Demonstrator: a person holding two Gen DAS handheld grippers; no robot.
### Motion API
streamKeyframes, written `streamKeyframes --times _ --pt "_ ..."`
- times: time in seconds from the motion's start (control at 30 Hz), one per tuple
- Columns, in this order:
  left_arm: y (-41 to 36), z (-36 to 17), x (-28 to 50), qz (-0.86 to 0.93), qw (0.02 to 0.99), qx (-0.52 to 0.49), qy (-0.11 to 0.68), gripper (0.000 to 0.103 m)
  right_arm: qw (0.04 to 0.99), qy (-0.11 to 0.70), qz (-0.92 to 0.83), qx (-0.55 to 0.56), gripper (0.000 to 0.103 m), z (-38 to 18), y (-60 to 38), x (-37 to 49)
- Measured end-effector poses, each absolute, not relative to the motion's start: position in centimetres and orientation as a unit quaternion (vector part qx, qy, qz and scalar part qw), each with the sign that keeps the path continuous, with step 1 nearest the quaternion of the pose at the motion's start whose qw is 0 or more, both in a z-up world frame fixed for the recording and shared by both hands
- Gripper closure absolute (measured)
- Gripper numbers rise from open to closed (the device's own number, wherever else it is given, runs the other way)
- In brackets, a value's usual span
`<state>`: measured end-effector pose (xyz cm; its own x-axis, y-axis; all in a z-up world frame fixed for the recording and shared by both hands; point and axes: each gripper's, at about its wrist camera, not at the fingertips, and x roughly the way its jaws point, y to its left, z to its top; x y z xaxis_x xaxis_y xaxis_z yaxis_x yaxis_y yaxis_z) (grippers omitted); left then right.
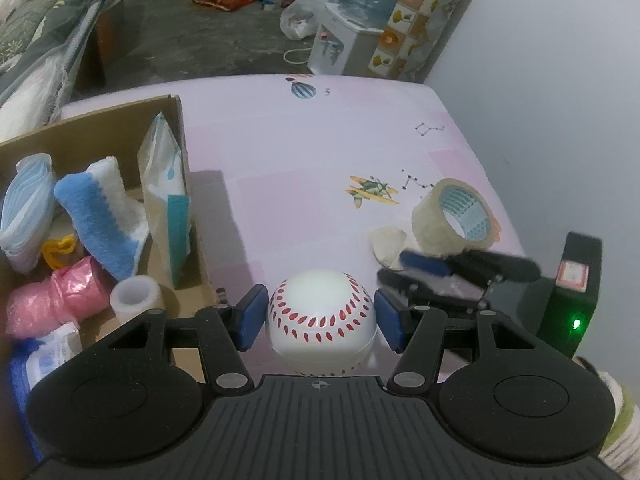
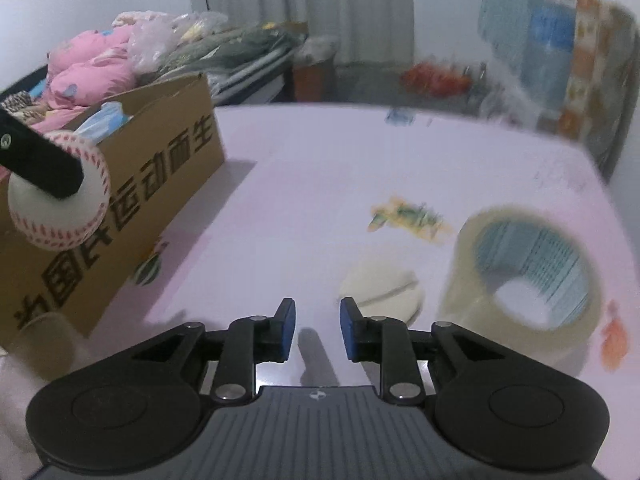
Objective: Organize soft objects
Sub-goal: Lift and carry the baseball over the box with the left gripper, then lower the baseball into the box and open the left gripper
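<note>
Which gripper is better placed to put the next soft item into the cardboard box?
Left. The left gripper holds the white red-stitched foam baseball beside the brown cardboard box. The right gripper is open and empty, facing the clear packing tape roll.

1. The cardboard box (image 1: 176, 184) is standing as a wall along the left, crowded inside.
2. Right of the box, pink table (image 1: 300, 152) is lying open.
3. Farther from the box, a tape roll (image 1: 456, 212) and cream pad (image 1: 386, 242) are blocking.
</note>
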<state>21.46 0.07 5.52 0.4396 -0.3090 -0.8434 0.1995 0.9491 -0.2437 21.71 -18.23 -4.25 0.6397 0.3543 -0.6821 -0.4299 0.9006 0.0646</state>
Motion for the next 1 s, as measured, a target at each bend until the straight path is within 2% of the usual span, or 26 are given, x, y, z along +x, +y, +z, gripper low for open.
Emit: streamKeyframes --times 0.27,0.53,0.73,1.0 --pt "1.9 7.7 20.0 -0.145 0.859 -0.063 0.487 0.044 0.908 0.358 0.199 -0.09 0.054 -4.4 -17.1 24.2" --pt "8.1 11.4 16.6 -0.093 0.884 -0.09 0.45 0.044 0.902 0.371 0.209 -0.072 0.054 -4.8 -17.7 24.1" --pt "9.8 8.0 18.3 -0.056 0.859 -0.114 0.496 0.044 0.901 0.373 0.209 -0.067 0.054 -4.7 -18.1 23.9" --pt "8.4 2.2 21.0 -0.036 0.83 -0.106 0.547 0.044 0.905 0.364 0.211 -0.067 0.054 -3.7 -18.3 23.4"
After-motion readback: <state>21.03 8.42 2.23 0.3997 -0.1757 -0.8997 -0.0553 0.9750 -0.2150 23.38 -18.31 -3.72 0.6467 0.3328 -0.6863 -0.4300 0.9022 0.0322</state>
